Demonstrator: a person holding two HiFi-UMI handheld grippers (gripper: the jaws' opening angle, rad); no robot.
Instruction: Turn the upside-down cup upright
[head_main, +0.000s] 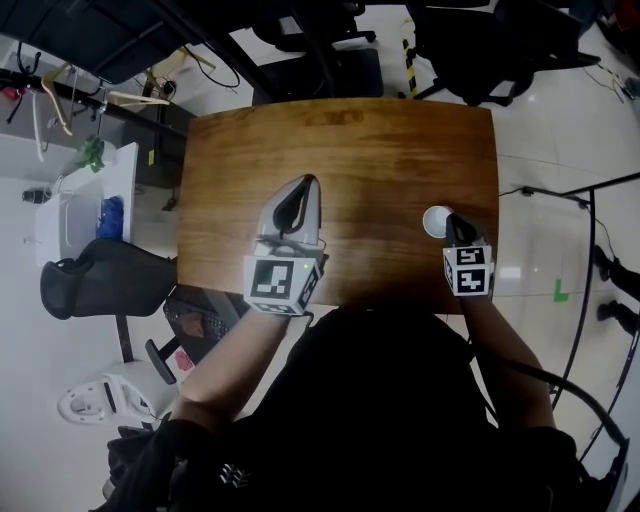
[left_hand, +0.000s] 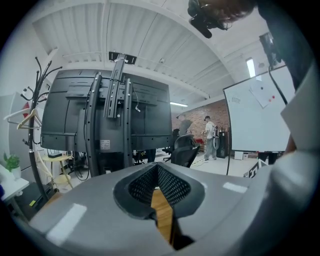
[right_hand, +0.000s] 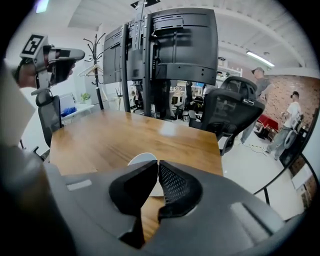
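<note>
- Head view: the cup (head_main: 434, 221) stands on the table (head_main: 340, 150), on the person's right and close to the right edge; it shows only as a white disc from above, so whether the base or the mouth faces up cannot be told; the right gripper (head_main: 450, 219) meets the cup's near side; the left gripper (head_main: 303, 190) is well apart from it, over the middle of the table
- Left gripper view: the left gripper (left_hand: 157, 169) is clenched on nothing; its pads meet at the tips, and only a strip of table (left_hand: 162, 215) shows in the gap below them
- Right gripper view: the right gripper (right_hand: 157, 164) is clenched, apparently pinching the cup's (right_hand: 141, 159) near wall, with white showing at and below the tips
- Hazards: the pinch holds only a thin wall, so the cup may slip or pivot out when the wrist rolls; too tight a squeeze may dent the wall; a dropped cup could roll off the nearby table edge
</note>
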